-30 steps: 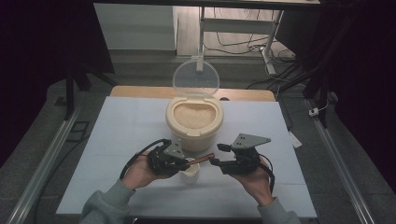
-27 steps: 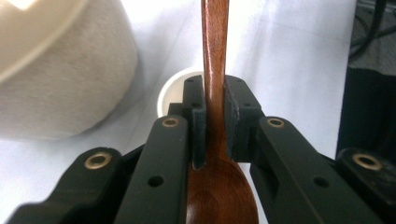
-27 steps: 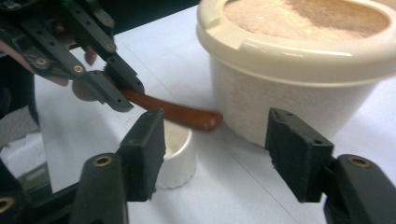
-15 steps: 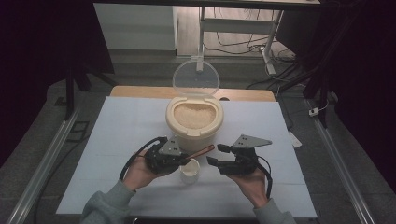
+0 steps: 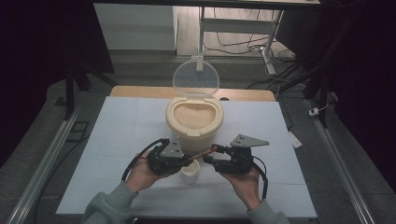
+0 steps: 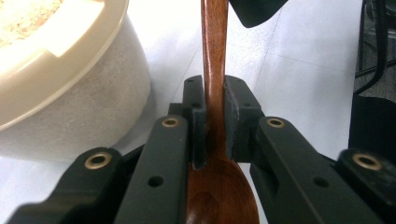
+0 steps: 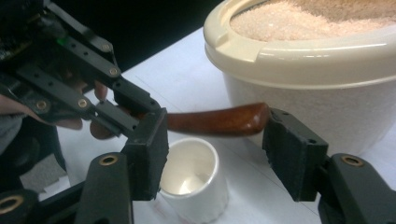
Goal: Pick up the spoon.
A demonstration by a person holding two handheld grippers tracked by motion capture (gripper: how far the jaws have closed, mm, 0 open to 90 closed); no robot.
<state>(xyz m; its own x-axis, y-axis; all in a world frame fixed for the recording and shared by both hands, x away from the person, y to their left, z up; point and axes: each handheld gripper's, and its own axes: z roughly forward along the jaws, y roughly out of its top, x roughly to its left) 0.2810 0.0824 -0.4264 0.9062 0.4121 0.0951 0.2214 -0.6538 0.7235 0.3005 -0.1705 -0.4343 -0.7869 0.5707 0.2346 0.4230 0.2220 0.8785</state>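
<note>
My left gripper (image 5: 183, 161) (image 6: 215, 95) is shut on the neck of a dark wooden spoon (image 6: 214, 56), just above its bowl. The handle (image 5: 203, 152) (image 7: 219, 120) points right, toward my right gripper (image 5: 211, 157) (image 7: 215, 140). That gripper's jaws stand wide on either side of the handle's end and have just been closing; the pads do not press on it. A small white cup (image 5: 190, 171) (image 7: 194, 179) stands empty on the table below the spoon. Behind it is a cream tub of rice (image 5: 194, 122) (image 7: 308, 56) (image 6: 60, 79).
The tub's clear lid (image 5: 195, 79) stands raised at its far side. The pale table top (image 5: 121, 126) has free room left and right of the tub. A small white item (image 5: 294, 139) lies at the table's right edge. Metal rails run along both sides.
The right gripper has shifted slightly at the spoon's handle end, and the handle now shows between the two grippers. The left gripper and the cup have stayed where they were.
</note>
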